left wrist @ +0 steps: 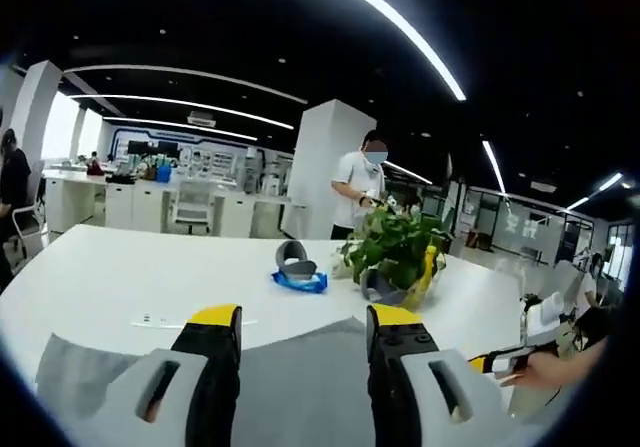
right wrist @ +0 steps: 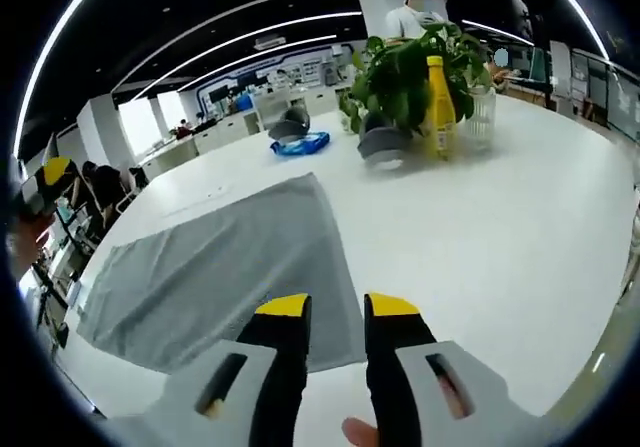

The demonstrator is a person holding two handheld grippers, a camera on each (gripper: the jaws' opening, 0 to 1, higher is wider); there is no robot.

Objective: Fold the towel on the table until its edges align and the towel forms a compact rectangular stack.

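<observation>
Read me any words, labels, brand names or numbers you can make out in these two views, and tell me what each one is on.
No text can be read.
Yellow bottle beside the plant: no label legible.
Glass wall sign at the far right of the left gripper view: pale characters, too blurred to read.
Small white slip on the table: dark marks, too small to read.
Grey towel: plain, no print.

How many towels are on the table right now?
1. A single grey towel lies spread flat on the white table, just ahead of the right gripper; in the left gripper view it lies under the left gripper. None stacked, as far as visible.
</observation>
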